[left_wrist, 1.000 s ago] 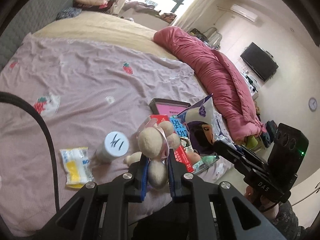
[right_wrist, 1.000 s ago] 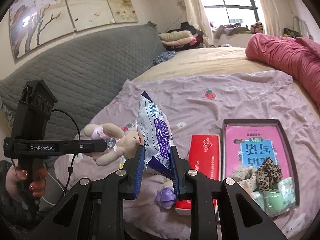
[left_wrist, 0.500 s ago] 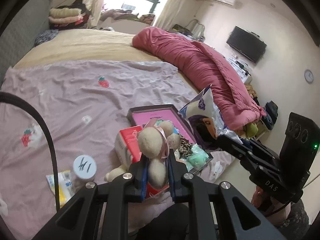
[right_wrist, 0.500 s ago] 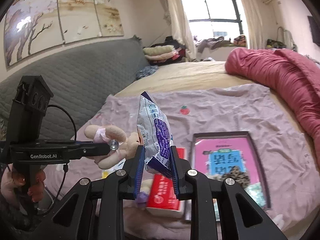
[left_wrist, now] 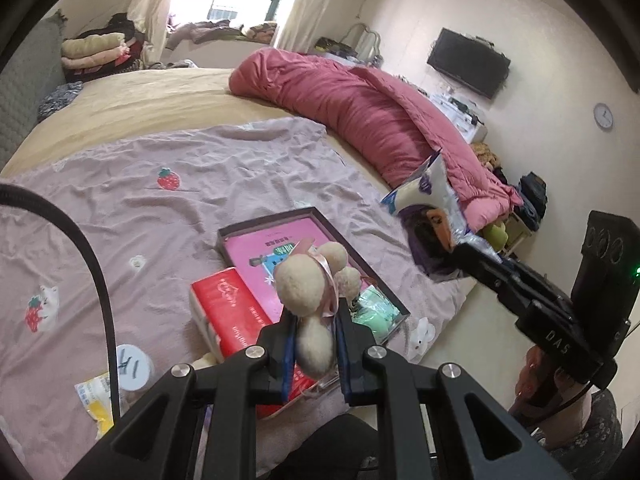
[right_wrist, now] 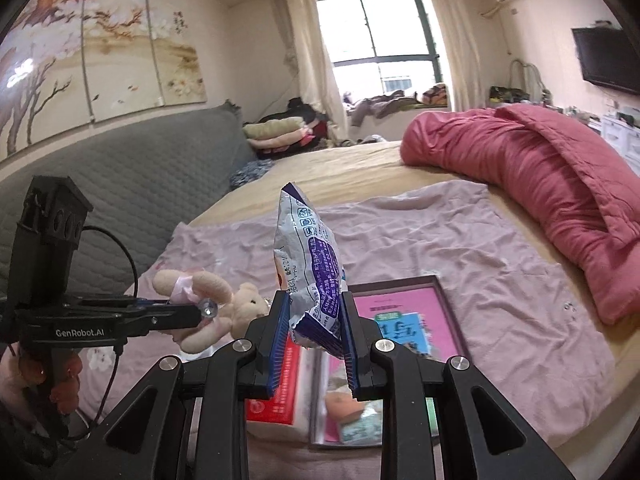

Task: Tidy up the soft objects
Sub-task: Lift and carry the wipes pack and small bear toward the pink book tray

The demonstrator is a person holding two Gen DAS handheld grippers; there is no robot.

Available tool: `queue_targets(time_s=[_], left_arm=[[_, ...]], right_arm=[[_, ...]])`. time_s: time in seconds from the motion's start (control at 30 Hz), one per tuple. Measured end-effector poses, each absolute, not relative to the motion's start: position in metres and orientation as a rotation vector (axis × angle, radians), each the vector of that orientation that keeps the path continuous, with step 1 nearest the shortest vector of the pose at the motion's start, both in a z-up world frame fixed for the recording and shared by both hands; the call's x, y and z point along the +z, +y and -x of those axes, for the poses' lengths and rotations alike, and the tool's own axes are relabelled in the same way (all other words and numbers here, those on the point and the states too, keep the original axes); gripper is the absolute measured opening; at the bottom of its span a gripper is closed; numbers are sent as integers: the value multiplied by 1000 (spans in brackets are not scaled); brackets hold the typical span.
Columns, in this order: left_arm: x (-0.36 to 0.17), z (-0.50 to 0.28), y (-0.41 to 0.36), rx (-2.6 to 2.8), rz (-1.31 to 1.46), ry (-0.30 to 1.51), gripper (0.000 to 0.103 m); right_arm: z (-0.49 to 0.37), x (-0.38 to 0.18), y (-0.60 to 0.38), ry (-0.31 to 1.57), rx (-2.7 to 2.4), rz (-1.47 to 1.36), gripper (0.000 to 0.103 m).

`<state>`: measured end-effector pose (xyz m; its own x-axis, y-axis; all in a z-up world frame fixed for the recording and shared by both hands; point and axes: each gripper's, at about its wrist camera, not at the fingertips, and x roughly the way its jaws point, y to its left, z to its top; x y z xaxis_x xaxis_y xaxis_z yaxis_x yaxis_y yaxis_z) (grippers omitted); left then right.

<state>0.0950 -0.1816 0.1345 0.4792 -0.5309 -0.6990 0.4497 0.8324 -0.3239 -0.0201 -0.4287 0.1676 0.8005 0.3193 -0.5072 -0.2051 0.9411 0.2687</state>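
Plush toy [left_wrist: 310,300] sits clamped between my left gripper's [left_wrist: 313,346] blue pads at the lower centre of the left wrist view, cream-coloured, with a pink ribbon round it. My right gripper [right_wrist: 314,330] is clenched on a white and purple snack bag [right_wrist: 310,268], which stands upright at the centre of the right wrist view; in the left wrist view the same bag shows at middle right, held above the bed's edge.

Below both grippers lies a pink sheet [left_wrist: 180,200] with strawberry prints, spread over the bed. On it, at lower centre of the left wrist view, rests a dark-rimmed tray [left_wrist: 352,252] with a pink book [left_wrist: 256,254] inside and some green and patterned soft items at its near end, partly hidden by the toy. A red tissue pack [left_wrist: 232,316] lies just beside the tray's left side. At lower left I see a white cap [left_wrist: 134,368] with handwriting and a yellow and white packet [left_wrist: 94,400] near it. A rolled red quilt [left_wrist: 360,108] runs across the upper right.
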Motion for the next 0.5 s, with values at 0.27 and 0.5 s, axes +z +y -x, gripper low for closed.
queue_targets(time_s=[0.27,0.5], left_arm=[[94,-122,-235,-649,87,983,17],[46,-152,-271,-625,66,1069,18]], right_arm=[[10,134,-482,637,139,-283,25],[-8,84,-495,736,33,-215,25]])
